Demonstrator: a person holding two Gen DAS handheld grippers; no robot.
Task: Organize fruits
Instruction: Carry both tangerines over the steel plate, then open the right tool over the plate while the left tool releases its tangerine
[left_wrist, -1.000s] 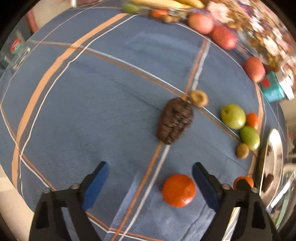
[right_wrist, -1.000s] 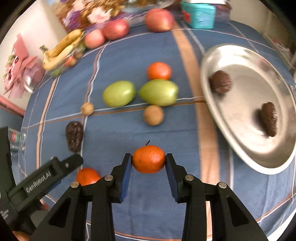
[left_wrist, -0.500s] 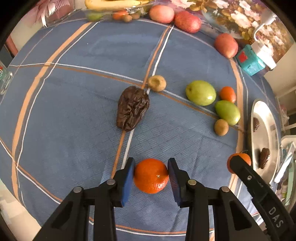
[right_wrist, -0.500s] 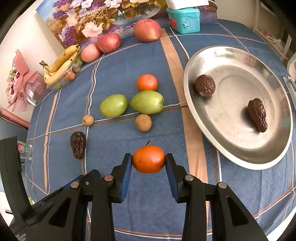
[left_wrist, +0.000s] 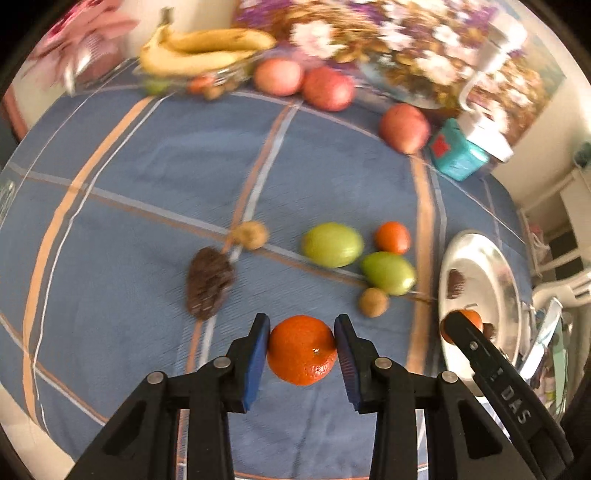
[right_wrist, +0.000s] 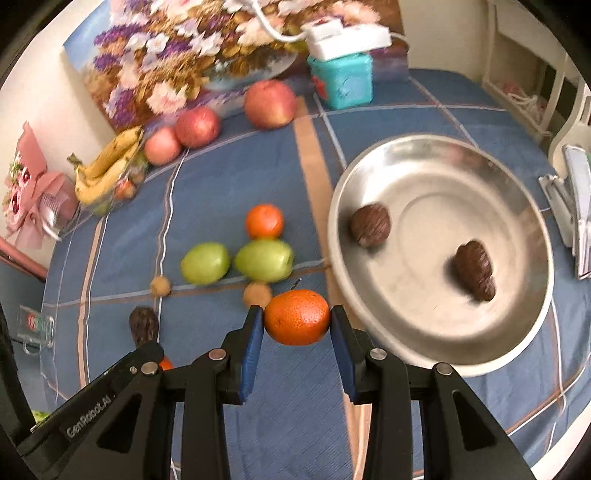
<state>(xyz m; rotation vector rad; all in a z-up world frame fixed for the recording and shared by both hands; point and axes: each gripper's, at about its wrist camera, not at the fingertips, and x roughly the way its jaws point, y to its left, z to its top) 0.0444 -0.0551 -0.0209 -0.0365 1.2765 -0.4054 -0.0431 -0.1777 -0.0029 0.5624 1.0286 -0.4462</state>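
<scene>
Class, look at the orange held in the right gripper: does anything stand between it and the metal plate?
Nothing visible does. The right gripper holds its orange just left of the metal plate, with only bare blue cloth between. The two dark fruits lie farther inside the plate.

Bare bowl floor (right_wrist: 424, 236) between two dark fruits (right_wrist: 370, 225).

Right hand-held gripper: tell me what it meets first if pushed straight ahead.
Shut on an orange, the right hand-held gripper would likely first meet the small brown fruit, then the green fruit; depth is unclear.
</scene>
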